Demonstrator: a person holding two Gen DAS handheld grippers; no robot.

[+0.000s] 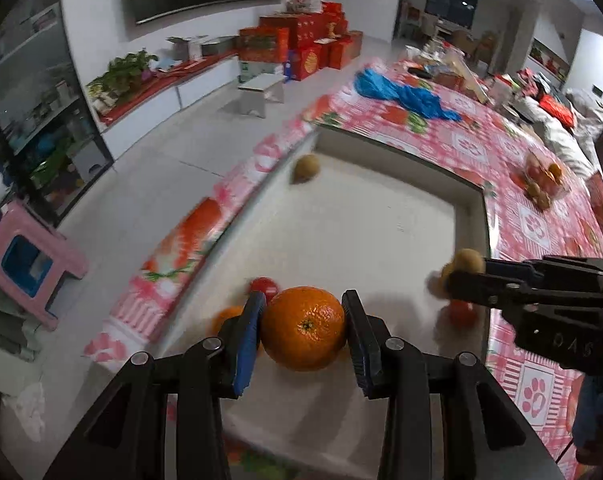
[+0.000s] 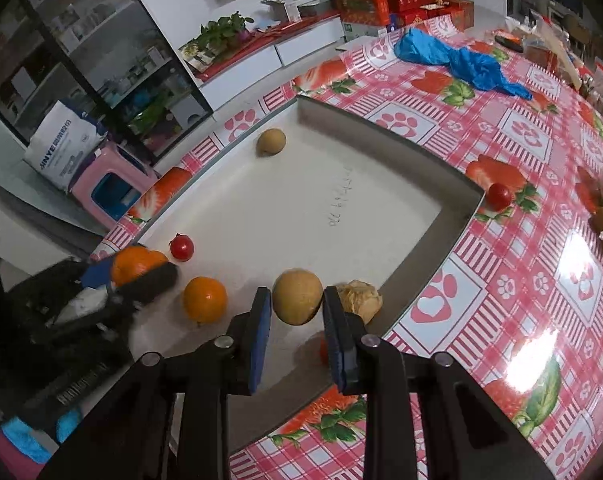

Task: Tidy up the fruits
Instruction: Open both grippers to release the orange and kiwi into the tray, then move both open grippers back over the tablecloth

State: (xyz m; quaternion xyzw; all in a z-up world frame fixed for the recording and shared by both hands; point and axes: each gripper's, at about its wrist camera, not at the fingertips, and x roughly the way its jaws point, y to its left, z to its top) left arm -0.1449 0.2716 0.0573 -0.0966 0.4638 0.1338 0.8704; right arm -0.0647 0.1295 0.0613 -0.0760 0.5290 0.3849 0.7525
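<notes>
Left gripper (image 1: 304,330) sits at bottom centre of the left wrist view, both pads pressed against an orange (image 1: 303,328), stem end facing the camera. The orange hangs low over the near end of the white tray (image 1: 467,208); whether it touches the floor is unclear.

Right gripper (image 2: 297,300) is at bottom centre of the right wrist view, fingers either side of a tan round fruit (image 2: 297,297). The right pad touches it; a thin gap shows on the left, so a firm grip cannot be confirmed. Just right of it, against the tray wall, lies a papery husked fruit (image 2: 359,298).

Loose on the tray: a second orange (image 2: 204,299) lower left, a small red fruit (image 2: 181,247) above it, another tan fruit (image 2: 271,142) in the far corner.

Key relation: like fruits lie apart. The second orange is nearest the left gripper, the far tan fruit lies straight ahead of the right. A red fruit (image 2: 499,196) waits outside on the tablecloth (image 2: 521,264).
</notes>
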